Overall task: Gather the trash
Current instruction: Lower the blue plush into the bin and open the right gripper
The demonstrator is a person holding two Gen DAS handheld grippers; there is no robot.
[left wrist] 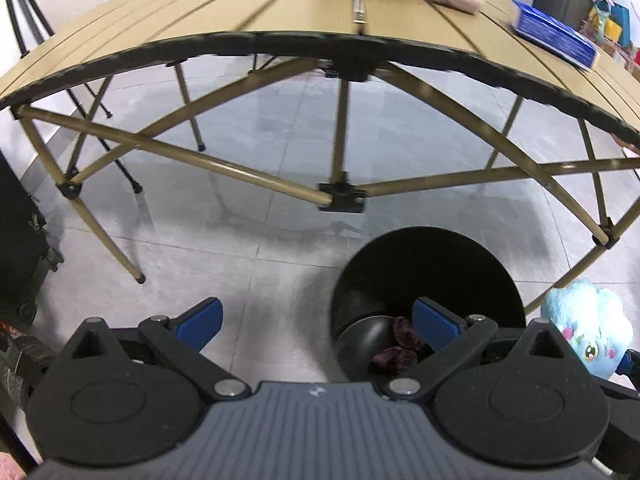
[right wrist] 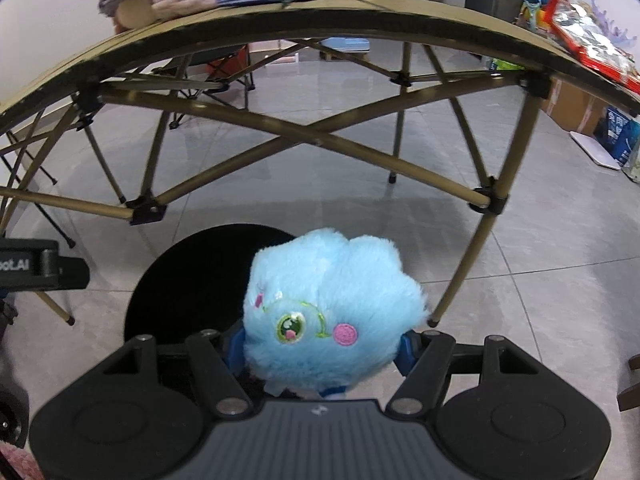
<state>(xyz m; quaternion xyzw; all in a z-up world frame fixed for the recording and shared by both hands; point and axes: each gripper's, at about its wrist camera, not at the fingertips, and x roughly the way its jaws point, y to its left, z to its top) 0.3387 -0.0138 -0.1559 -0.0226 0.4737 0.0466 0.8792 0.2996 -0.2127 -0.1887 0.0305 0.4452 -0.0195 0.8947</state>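
Right hand-held gripper (right wrist: pixel 322 344) is clamped on a fluffy blue plush toy (right wrist: pixel 332 308), held just above the black trash bin (right wrist: pixel 192 280) that stands on the floor in front of the folding table (right wrist: pixel 280 16). Left hand-held gripper (left wrist: pixel 316 320) hangs open and empty beside the bin, where a dark crumpled item (left wrist: pixel 394 346) lies inside.
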